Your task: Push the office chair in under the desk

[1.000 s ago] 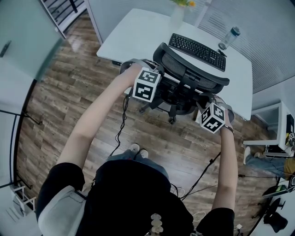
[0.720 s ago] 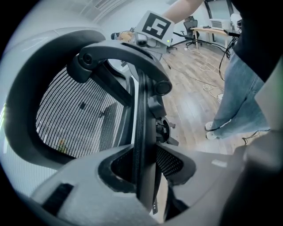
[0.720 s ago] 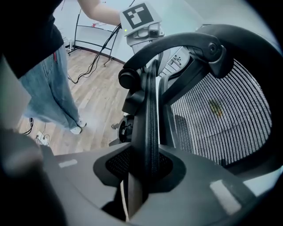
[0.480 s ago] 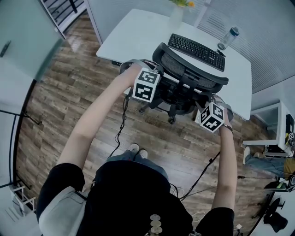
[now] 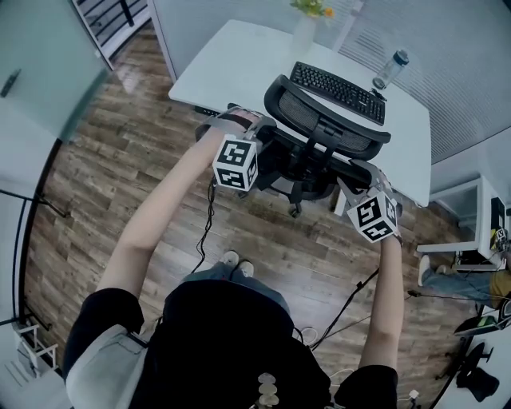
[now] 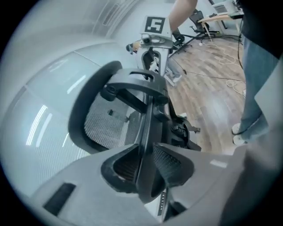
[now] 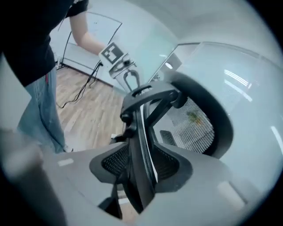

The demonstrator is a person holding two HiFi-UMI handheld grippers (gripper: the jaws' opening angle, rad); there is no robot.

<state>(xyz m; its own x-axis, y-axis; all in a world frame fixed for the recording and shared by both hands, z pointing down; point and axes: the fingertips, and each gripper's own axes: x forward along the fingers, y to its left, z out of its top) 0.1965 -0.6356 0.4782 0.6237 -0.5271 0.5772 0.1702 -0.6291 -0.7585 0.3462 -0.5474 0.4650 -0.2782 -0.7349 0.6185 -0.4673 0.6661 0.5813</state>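
Left gripper (image 6: pixel 148 170): we found its jaws pinching the left side of the office chair (image 5: pixel 319 120). Chair: backrest towards us, seat at the edge of the desk (image 5: pixel 239 60), which lay straight ahead. Right gripper (image 7: pixel 140 170): jaws clamped on the chair's right side. We judged the floor (image 5: pixel 120 176) open on both flanks.

From overhead the chair (image 5: pixel 323 121) seat is pretty much buried under its own backrest just past the left gripper (image 6: pixel 143 165) and right gripper (image 7: pixel 141 165), the flowers (image 5: pixel 313 6) way beyond them get chopped by the top edge, and the bottle (image 5: pixel 387 70) label's too tiny to read.
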